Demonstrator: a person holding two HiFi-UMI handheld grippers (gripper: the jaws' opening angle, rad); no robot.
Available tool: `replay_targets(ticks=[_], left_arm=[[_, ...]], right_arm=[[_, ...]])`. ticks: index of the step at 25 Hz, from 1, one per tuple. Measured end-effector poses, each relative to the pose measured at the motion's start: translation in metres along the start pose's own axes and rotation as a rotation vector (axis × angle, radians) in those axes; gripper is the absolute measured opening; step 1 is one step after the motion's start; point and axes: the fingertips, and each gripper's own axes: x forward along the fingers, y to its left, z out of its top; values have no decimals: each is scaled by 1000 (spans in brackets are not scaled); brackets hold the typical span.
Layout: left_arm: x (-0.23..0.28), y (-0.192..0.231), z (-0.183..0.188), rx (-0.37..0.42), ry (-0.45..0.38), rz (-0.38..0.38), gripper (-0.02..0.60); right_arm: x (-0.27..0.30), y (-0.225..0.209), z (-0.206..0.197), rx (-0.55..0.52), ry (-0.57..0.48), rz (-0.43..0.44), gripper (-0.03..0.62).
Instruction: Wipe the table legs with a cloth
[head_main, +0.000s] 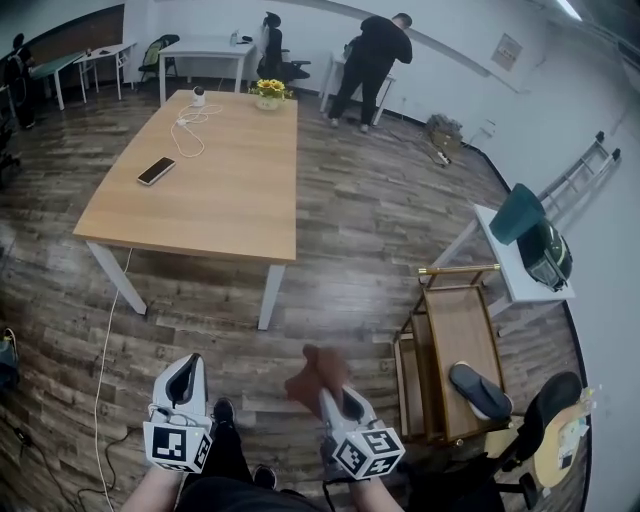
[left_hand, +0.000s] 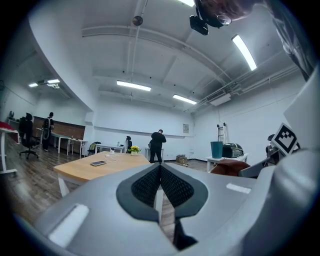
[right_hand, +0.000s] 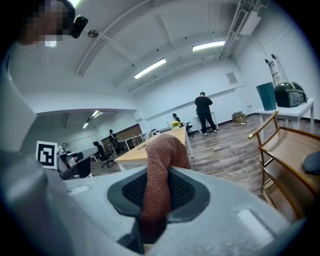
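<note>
Your left claw (head_main: 188, 372) is clenched shut with nothing between its jaws, held low over the wood floor (head_main: 360, 230) near your feet. Your right claw (head_main: 333, 398) is clamped on the reddish-brown cloth (head_main: 312, 374), which bunches up above the jaws and hangs down between them. Both claws are well apart from the wooden tabletop (head_main: 225, 195) ahead of you, whose white legs (head_main: 271, 296) stand on the floor; a phone (head_main: 155, 170) and yellow flowers (head_main: 269, 90) sit on it, and a wooden cart (head_main: 440, 300) stands to your right.
</note>
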Motion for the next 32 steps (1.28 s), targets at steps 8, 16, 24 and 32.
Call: replay_targets(ticks=[8,16,24,32], left_arm=[[91,46,-2,25,14,-91,18],[174,85,-41,2,91,-185,19],[217,91,-89,-9,155,-169,18],[258,92,-185,38,229,-113,20]], right_arm=[[116,-11,25,-82,20,-62,66],[207,1,25,-382,84,-94,66],[246,-43,-13,-244,146,-49,67],[309,-76,-63,-533,161,150,67]])
